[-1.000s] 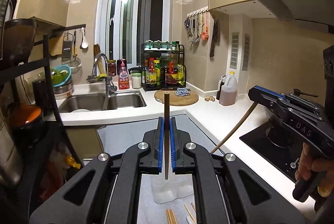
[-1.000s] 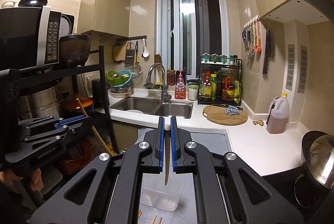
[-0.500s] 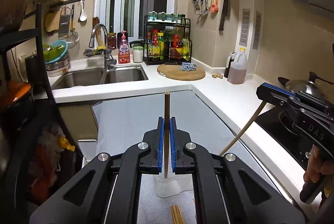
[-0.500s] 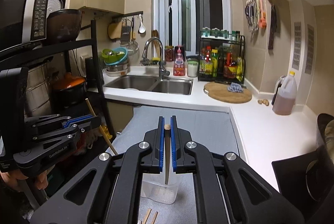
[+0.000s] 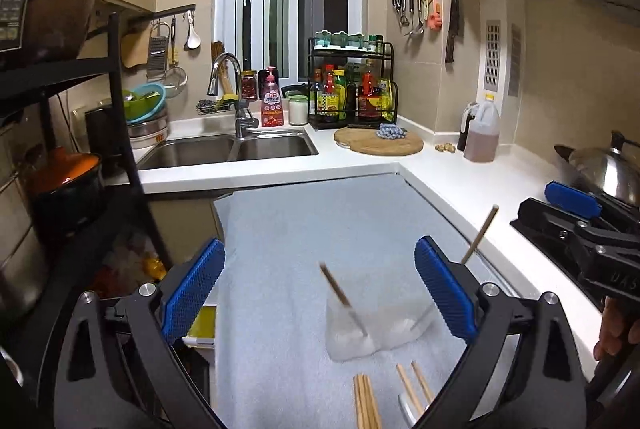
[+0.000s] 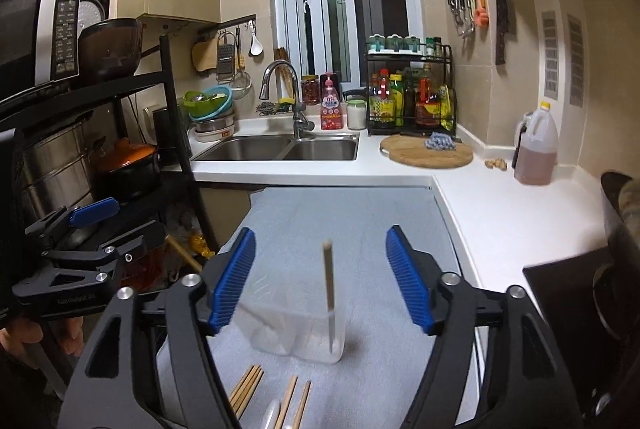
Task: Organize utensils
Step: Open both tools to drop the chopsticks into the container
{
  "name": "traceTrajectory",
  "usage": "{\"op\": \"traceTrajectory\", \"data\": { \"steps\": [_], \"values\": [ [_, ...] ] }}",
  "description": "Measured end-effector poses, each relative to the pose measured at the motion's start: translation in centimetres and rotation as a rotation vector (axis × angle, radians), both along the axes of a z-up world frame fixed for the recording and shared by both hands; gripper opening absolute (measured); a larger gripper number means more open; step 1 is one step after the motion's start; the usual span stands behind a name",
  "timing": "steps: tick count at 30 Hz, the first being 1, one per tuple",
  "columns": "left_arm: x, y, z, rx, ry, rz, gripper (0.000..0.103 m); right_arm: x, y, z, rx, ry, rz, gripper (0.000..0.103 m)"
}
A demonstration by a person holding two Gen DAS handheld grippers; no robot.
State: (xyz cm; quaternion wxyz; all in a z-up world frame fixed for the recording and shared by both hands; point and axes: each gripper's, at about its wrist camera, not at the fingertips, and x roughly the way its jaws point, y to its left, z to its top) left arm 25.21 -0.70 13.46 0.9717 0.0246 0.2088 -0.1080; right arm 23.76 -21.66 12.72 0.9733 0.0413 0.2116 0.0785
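Two chopsticks let go over the clear tub

We work on the grey mat [image 5: 320,229] laid over the counter, a soft bed that keeps loose sticks from rolling. The clear tub [image 6: 304,333] stands in the middle of it, within reach of both hands. Our left claw [image 5: 320,293] is opening, nothing pressed between its blue pads, and its chopstick [image 5: 340,293] leans tilted into the tub. Our right claw [image 6: 320,277] is opening too, its chopstick [image 6: 329,281] standing free and upright in the tub. More chopsticks [image 6: 248,389] lie flat on the mat just in front of the tub, likely next.
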Motion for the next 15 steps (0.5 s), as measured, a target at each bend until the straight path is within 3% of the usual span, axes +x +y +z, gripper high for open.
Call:
{"op": "traceTrajectory", "data": {
  "steps": [6, 10, 15],
  "values": [
    [-4.6, 0.3, -2.9, 0.000, 0.060, 0.024, 0.093, -5.4, 0.0, -4.2, 0.036, 0.103, -0.033, 0.089],
    [-8.2, 0.8, -5.4, -0.032, 0.106, 0.054, 0.093, -9.8, 0.7, -6.8, 0.007, 0.120, -0.055, 0.089],
    [-12.6, 0.9, -8.1, -0.012, 0.129, 0.072, 0.093, -14.8, 2.0, -9.7, -0.050, 0.099, -0.064, 0.090]
  ]
}}
